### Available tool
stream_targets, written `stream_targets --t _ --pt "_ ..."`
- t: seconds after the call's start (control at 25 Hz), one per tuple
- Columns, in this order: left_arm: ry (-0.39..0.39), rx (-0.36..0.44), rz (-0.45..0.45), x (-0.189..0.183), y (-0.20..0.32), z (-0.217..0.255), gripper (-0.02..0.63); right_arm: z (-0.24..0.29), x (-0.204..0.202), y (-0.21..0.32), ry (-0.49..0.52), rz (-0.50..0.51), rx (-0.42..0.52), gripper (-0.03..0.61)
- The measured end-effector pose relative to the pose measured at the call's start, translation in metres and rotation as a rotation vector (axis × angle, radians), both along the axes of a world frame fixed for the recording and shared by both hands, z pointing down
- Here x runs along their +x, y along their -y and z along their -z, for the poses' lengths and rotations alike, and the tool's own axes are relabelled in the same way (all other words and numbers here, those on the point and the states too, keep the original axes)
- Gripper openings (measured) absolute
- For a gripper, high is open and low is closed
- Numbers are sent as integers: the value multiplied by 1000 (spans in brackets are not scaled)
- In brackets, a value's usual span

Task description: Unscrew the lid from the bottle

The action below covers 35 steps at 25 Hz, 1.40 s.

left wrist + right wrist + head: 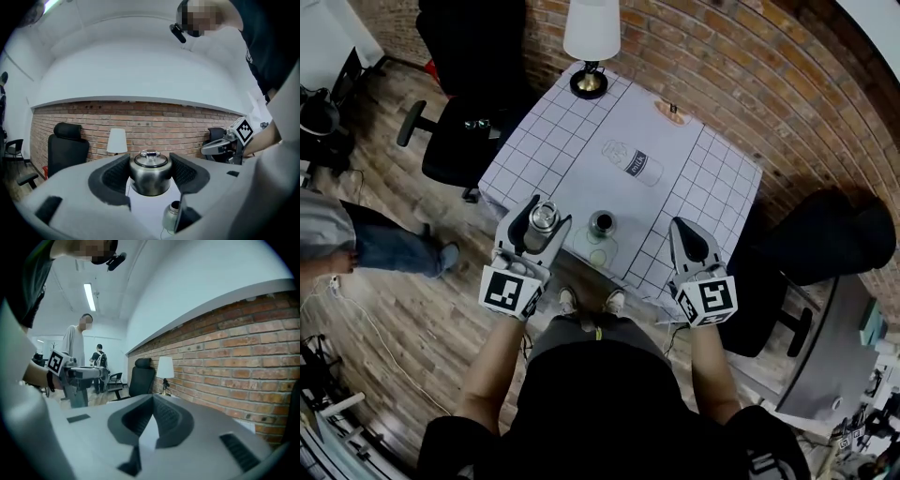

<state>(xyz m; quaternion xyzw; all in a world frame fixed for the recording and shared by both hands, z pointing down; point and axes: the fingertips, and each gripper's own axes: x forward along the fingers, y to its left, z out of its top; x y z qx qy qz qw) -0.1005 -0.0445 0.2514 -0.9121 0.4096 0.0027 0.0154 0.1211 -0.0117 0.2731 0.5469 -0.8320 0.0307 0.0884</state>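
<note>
My left hand-held gripper [540, 225] is clamped on the steel lid [544, 215], one pad on each side of its rounded body. The small loop handle on top of the lid faces up. The lid is off the bottle [601, 223] and held in the air, just left of it and above the near edge of the desk [581, 122].

The bottle stands upright on the grid-patterned cloth near the front of the desk, with its mouth open and dark. In the left gripper view it shows low down, below and slightly right of the held lid, clear of both jaws.

My right hand-held gripper [680, 231] is closed with nothing in it. In its own view the two pads meet at the tips and only bare cloth shows beyond them. It hangs over the front right part of the desk, well apart from the bottle.

Farther back on the cloth is a milk bottle shape [633, 161], and I cannot tell whether it is printed or lying there. A table lamp [591, 33] stands at the far corner by the brick wall. A black office chair [455, 141] sits to the desk's left.
</note>
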Motion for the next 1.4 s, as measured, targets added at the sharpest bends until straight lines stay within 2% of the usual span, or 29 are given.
stream_targets --t 0.4,0.64,0.92,1.4 --pt "-37 12 80 -46 -7 29 270 67 30 -15 6 -88 126 14" --pt "-53 37 113 -63 -6 45 270 89 44 -25 14 -152 170 14" --pt "-32 67 123 -72 -8 59 270 95 46 -26 20 -181 184 14" --pt "-43 54 101 -71 -6 53 270 90 29 -21 -7 -162 173 13"
